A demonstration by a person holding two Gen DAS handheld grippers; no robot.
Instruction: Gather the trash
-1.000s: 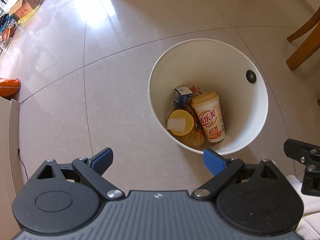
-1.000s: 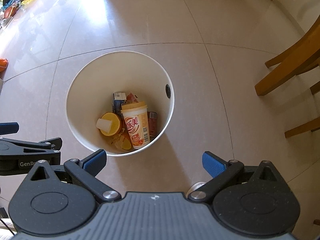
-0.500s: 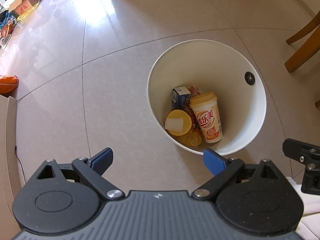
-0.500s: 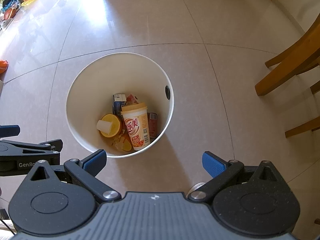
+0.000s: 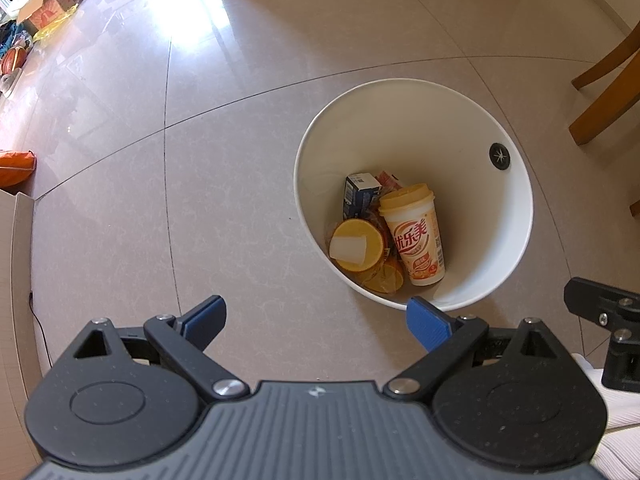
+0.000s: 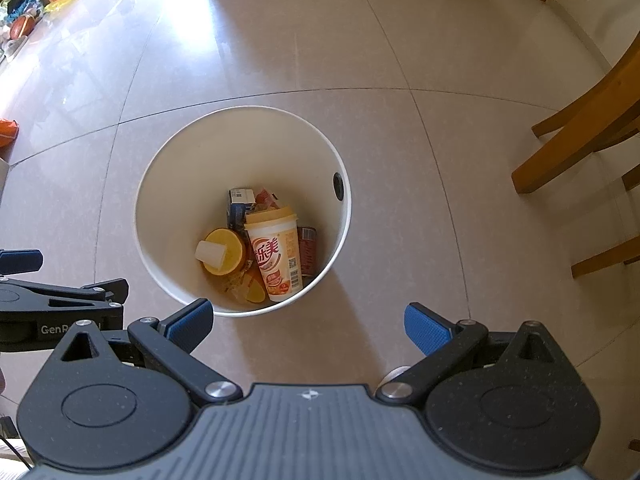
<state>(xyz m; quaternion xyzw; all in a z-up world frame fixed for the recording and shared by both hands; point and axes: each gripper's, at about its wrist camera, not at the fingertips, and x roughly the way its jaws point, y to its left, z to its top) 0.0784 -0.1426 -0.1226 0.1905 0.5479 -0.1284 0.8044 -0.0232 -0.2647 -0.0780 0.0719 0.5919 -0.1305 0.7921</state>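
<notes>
Left gripper spread wide, right gripper likewise, both empty

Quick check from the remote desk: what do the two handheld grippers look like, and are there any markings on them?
Both match: the left gripper and right gripper have black speckled bodies with round pivot housings, silver rivets, a grey ribbed centre plate with a small star mark, and blue ridged fingertips. The left one's side reads "GenR…", partly hidden. A white knitted fabric shows beside it.

The left tool hangs wide apart and empty over the floor; right of it, a white bin holds a cup.
</notes>
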